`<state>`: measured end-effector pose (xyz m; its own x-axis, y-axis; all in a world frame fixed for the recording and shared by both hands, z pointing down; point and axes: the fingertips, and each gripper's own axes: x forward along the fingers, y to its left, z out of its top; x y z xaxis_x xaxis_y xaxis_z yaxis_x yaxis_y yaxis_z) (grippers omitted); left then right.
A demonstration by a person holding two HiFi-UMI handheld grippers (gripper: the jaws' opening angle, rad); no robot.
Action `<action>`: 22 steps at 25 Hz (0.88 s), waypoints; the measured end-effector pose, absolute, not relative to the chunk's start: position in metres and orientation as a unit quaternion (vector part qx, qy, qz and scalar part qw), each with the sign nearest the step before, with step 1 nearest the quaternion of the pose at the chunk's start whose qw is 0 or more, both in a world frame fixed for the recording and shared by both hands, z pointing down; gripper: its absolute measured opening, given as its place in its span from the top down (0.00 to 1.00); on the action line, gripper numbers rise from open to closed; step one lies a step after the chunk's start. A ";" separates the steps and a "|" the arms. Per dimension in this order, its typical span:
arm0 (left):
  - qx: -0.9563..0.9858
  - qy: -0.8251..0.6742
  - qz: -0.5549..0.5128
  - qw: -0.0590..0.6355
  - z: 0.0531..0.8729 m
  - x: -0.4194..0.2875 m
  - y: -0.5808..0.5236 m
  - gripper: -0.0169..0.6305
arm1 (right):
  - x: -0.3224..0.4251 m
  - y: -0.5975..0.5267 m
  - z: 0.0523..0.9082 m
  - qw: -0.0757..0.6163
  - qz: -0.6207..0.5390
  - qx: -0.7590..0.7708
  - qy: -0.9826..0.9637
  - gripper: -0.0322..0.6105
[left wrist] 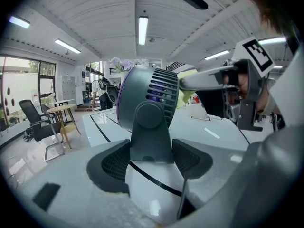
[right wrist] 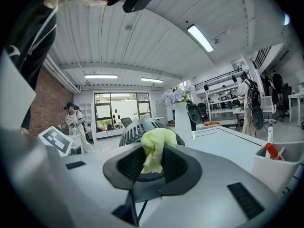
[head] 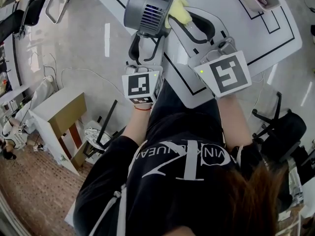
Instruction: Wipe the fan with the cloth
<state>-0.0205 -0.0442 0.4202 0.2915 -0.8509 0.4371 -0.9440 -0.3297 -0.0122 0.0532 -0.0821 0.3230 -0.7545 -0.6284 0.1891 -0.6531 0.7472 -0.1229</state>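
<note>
**White table, fan clamped at the stand, cloth on its head**

White table (head: 216, 1) marked with black lines lies under both tools. Dark ribbed fingers (left wrist: 111, 163) of the left gripper (left wrist: 151, 164) are pressed against either side of the grey stand, so the fan (left wrist: 152, 96) is clamped between them with its round head rising above. In the head view the same left gripper (head: 142, 48) sits at the table's near edge, and the fan (head: 147, 6) is tilted away from it. Whether the fan's base rests on the table I cannot tell.

On the other side, the fingers (right wrist: 128, 167) of the right gripper (right wrist: 154, 169) are pinched together on a yellow cloth (right wrist: 154, 148). It stands up in a crumpled bunch from between them. Just behind the bunch is the slatted grille of the fan (right wrist: 133, 129). From above, the right gripper (head: 189, 26) reaches in from the table side, and the cloth (head: 177, 11) lies against the rim of the fan's head.

Further back along each tool sits its marker cube, the left marker cube (head: 142, 86) near the person's wrist and the right marker cube (head: 227, 73) over the table's edge. A white bin (right wrist: 273, 172) with something red in it stands on the table, well apart to the right. Beyond that the room is an open office, with chairs, side tables and strip lights on a ribbed ceiling
</note>
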 end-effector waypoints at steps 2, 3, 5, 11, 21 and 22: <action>0.794 -0.566 0.186 0.125 0.420 -0.021 -0.044 0.54 | 0.056 -0.086 0.323 0.064 0.095 0.351 -0.929 0.81; 0.794 -0.566 0.186 0.125 0.420 -0.021 -0.044 0.54 | 0.056 -0.088 0.324 0.062 0.099 0.355 -0.928 0.81; 0.794 -0.565 0.186 0.124 0.421 -0.022 -0.044 0.54 | 0.058 -0.090 0.331 0.065 0.108 0.362 -0.923 0.81; 0.794 -0.565 0.185 0.125 0.421 -0.020 -0.045 0.54 | 0.059 -0.094 0.356 0.078 0.158 0.381 -0.908 0.81; 0.799 -0.560 0.183 0.120 0.419 -0.020 -0.045 0.53 | 0.051 -0.095 0.390 0.087 0.208 0.379 -0.897 0.82; 0.800 -0.560 0.182 0.119 0.418 -0.019 -0.045 0.53 | 0.050 -0.095 0.393 0.091 0.208 0.379 -0.897 0.82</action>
